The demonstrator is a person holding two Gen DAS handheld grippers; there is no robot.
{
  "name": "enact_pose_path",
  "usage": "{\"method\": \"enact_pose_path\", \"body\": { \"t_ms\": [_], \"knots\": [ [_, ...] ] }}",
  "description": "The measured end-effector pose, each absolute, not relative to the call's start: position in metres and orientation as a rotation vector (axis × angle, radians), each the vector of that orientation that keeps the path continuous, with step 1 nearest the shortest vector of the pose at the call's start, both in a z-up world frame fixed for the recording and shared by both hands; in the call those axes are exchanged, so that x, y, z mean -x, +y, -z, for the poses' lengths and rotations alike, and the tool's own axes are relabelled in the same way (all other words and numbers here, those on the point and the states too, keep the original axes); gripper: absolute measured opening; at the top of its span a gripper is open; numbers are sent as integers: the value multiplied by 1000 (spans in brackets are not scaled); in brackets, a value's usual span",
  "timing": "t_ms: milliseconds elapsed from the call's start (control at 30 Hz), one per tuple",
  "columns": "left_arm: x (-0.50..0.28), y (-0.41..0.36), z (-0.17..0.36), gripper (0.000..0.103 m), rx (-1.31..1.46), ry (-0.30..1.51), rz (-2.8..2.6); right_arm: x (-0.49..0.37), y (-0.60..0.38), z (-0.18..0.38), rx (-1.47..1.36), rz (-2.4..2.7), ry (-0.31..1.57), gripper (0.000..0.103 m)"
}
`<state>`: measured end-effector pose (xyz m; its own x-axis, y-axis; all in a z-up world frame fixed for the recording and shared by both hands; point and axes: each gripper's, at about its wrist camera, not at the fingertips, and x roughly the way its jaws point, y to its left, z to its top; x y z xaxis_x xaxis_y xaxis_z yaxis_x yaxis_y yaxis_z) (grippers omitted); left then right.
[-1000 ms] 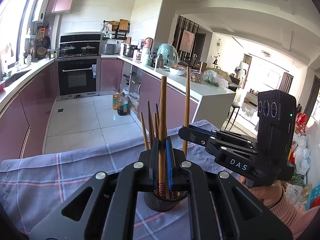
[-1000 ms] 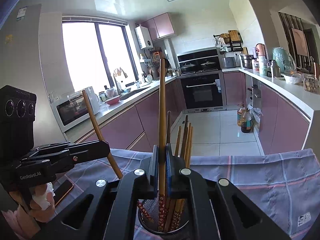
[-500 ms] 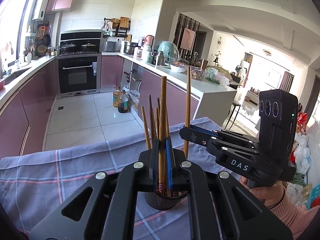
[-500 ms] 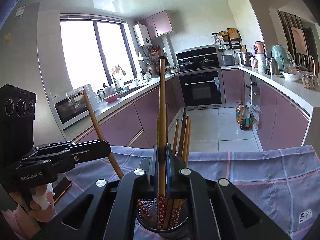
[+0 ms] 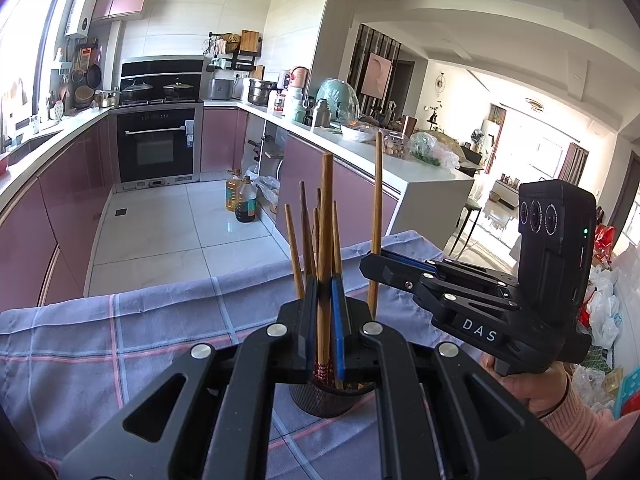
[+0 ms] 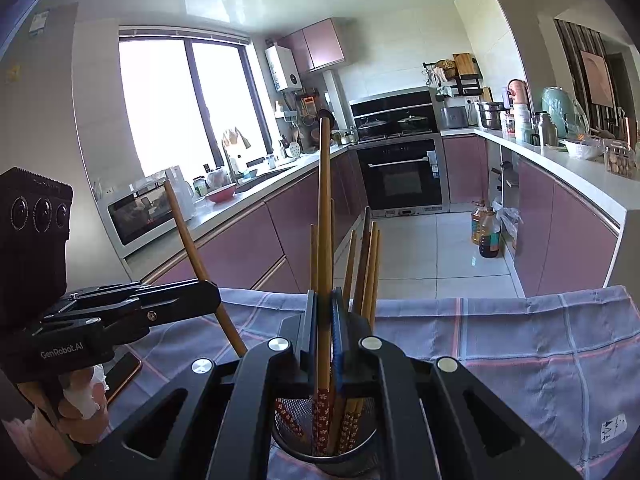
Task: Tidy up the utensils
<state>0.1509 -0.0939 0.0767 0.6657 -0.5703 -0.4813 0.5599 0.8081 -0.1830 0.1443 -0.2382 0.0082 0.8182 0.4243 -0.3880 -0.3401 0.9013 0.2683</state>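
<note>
A black mesh holder (image 5: 324, 398) (image 6: 320, 450) stands on the checked cloth with several wooden chopsticks upright in it. My left gripper (image 5: 325, 292) is shut on one chopstick (image 5: 326, 216), its patterned end down in the holder. My right gripper (image 6: 325, 304) is shut on another chopstick (image 6: 325, 200), its lower end also inside the holder. In the left wrist view the right gripper (image 5: 370, 266) shows with its chopstick (image 5: 377, 200) upright. In the right wrist view the left gripper (image 6: 214, 300) shows with its chopstick (image 6: 188, 232) tilted.
The table carries a purple checked cloth (image 6: 520, 344) (image 5: 120, 340). A phone (image 6: 122, 372) lies on it at the left. Beyond the table edge are the tiled kitchen floor, pink cabinets, an oven (image 5: 156, 148) and oil bottles (image 5: 242, 204).
Both chopsticks have gone lower into the holder over the last second. The grippers stay shut and sit a little closer to the holder.
</note>
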Motion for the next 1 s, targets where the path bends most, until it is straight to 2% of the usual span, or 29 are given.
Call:
{"method": "enact_pose_path", "body": {
  "t_ms": [1000],
  "knots": [
    [-155, -103, -66, 7, 9, 601, 645, -152, -238, 4, -192, -417, 499, 6]
  ]
}}
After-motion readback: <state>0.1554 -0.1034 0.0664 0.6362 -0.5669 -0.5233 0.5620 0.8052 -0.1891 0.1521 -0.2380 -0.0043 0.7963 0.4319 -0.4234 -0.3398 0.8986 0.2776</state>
